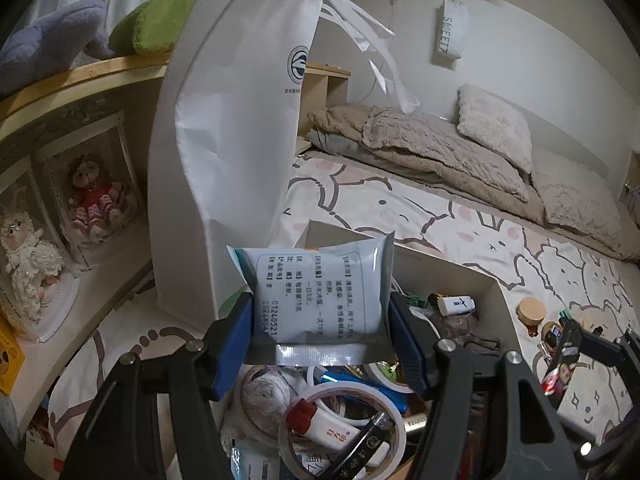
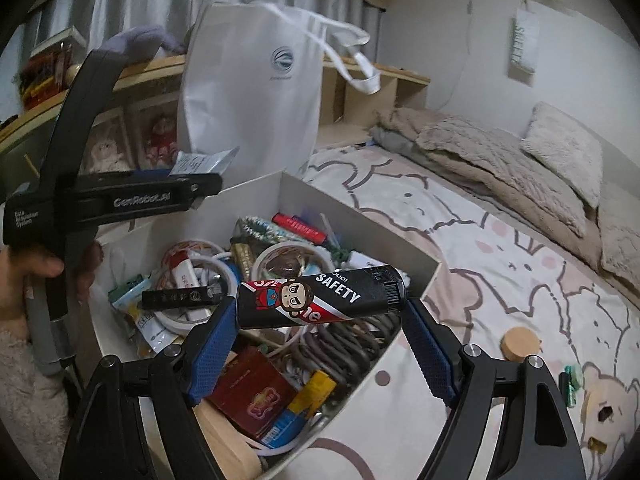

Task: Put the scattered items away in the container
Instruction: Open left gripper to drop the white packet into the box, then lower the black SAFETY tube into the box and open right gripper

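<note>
My left gripper (image 1: 320, 320) is shut on a silvery-blue sachet (image 1: 320, 296) with printed text, held upright over the near end of the white box (image 1: 494, 292). In the right wrist view that gripper (image 2: 192, 184) is seen from the side, in a person's hand, with the sachet (image 2: 200, 164) sticking up above the box's far wall (image 2: 352, 216). My right gripper (image 2: 320, 308) is shut on a black lighter (image 2: 320, 296) marked SAFETY with a cartoon monkey, held crosswise above the box. The box holds several items: tape rolls (image 2: 288, 260), a red packet (image 2: 252, 396), pens.
A tall white paper bag (image 1: 232, 140) stands just behind the box. On the cartoon-print bed sheet (image 2: 460, 240) to the right lie a round wooden lid (image 2: 520, 342) and small green bits (image 2: 572, 376). A shelf with dolls (image 1: 100, 200) is on the left.
</note>
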